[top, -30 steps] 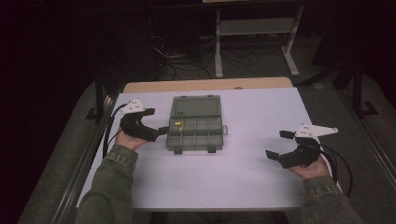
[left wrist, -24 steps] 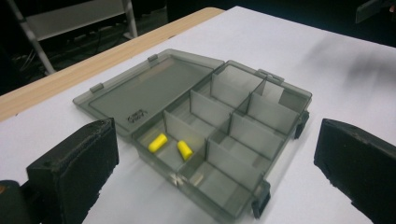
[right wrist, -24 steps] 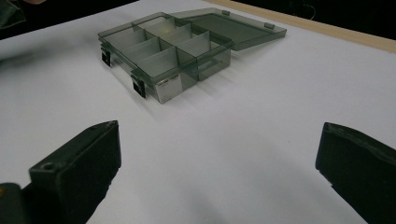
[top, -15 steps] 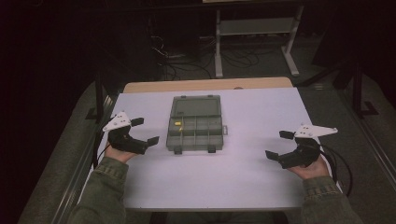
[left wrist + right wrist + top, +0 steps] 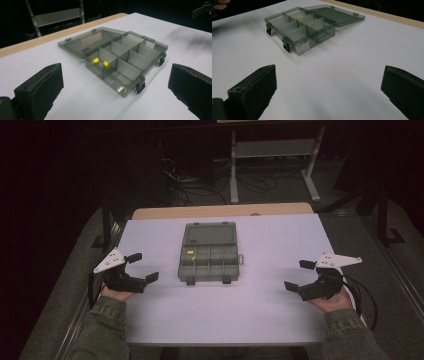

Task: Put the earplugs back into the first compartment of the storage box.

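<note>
A smoky grey compartment box (image 5: 209, 254) lies open in the middle of the white table (image 5: 260, 305), its lid (image 5: 209, 233) folded flat toward the far side. Two small yellow pieces (image 5: 99, 62) sit in one far-left compartment, also visible from above (image 5: 190, 253). My left gripper (image 5: 142, 266) rests at the table's left edge, open, a hand's width left of the box (image 5: 125, 57). My right gripper (image 5: 298, 275) sits open near the right edge, well apart from the box (image 5: 300, 26). Nothing is between either pair of jaws.
A tan wooden strip (image 5: 225, 211) runs along the table's far edge. Beyond it the dark floor holds cables (image 5: 200, 185) and a white metal frame (image 5: 272, 157). A black cable (image 5: 362, 292) trails from my right gripper off the table's right side.
My left gripper has drawn back from the box's left side to the table's left edge and toward the person. The right gripper and the box have stayed put.
</note>
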### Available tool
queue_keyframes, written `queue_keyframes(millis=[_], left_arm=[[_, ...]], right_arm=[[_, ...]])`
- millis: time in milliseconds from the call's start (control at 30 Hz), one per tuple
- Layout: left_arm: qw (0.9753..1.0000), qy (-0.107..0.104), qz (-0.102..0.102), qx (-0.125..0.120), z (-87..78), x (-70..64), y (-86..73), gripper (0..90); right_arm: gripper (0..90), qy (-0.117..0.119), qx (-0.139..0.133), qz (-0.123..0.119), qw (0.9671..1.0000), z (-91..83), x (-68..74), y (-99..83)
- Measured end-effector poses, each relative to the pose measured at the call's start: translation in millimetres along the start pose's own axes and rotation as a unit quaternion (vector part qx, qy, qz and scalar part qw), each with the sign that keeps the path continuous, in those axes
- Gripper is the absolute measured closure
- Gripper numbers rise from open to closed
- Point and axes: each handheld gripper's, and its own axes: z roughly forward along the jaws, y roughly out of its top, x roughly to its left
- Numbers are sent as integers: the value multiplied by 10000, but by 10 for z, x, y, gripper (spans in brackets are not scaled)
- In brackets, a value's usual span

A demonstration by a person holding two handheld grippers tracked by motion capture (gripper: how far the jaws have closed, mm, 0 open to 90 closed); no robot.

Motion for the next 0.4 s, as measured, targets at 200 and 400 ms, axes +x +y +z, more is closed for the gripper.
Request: queue_keyframes(millis=[200, 400], left_arm=[[9998, 130, -118, -86, -124, 30, -130, 0], [9994, 176, -232, -199, -129, 55, -148, 0]], right_arm=[[0, 2, 19, -10, 10000, 8, 8, 0], [0, 5, 23, -5, 10000, 11, 5, -1]])
